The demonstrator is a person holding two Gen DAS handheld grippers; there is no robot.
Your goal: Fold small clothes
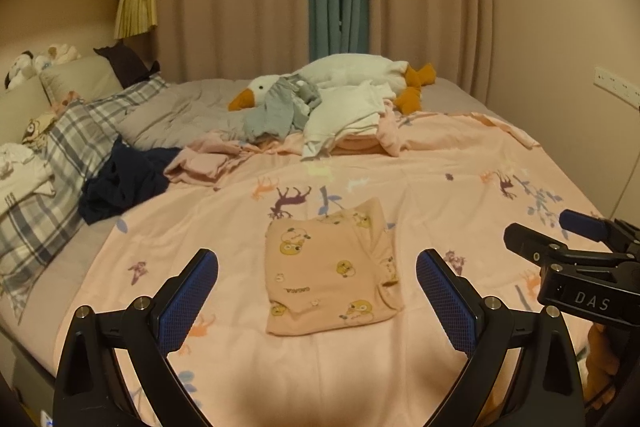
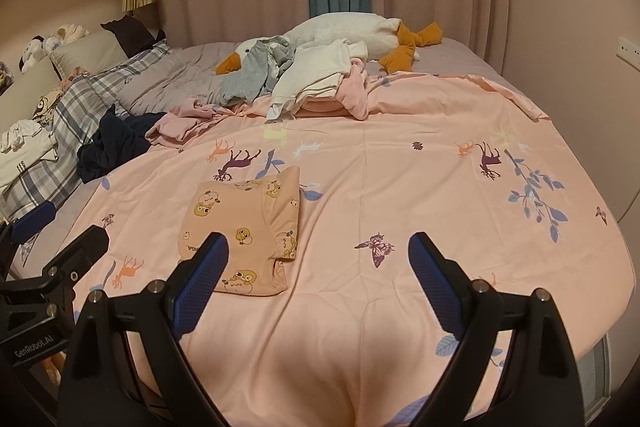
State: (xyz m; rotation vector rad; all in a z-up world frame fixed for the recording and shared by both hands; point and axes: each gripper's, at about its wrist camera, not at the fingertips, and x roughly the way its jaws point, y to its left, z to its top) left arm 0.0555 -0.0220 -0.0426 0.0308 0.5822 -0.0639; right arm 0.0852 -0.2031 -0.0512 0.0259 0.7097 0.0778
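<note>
The folded garment (image 1: 330, 273) lies flat on the bed (image 1: 440, 187), dead ahead of the left gripper (image 1: 318, 295), long axis running away from it. The right gripper (image 2: 318, 269) sits off to its right, so left is nearer. Both sets of fingers gape empty. The clothes pile (image 1: 344, 115) by the goose (image 1: 360, 75) is too tangled to sort out

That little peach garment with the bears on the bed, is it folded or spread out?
Folded. The peach bear-print garment lies as a compact rectangle with layered edges showing along its right side, flat on the pink sheet. Neither claw touches it.
</note>
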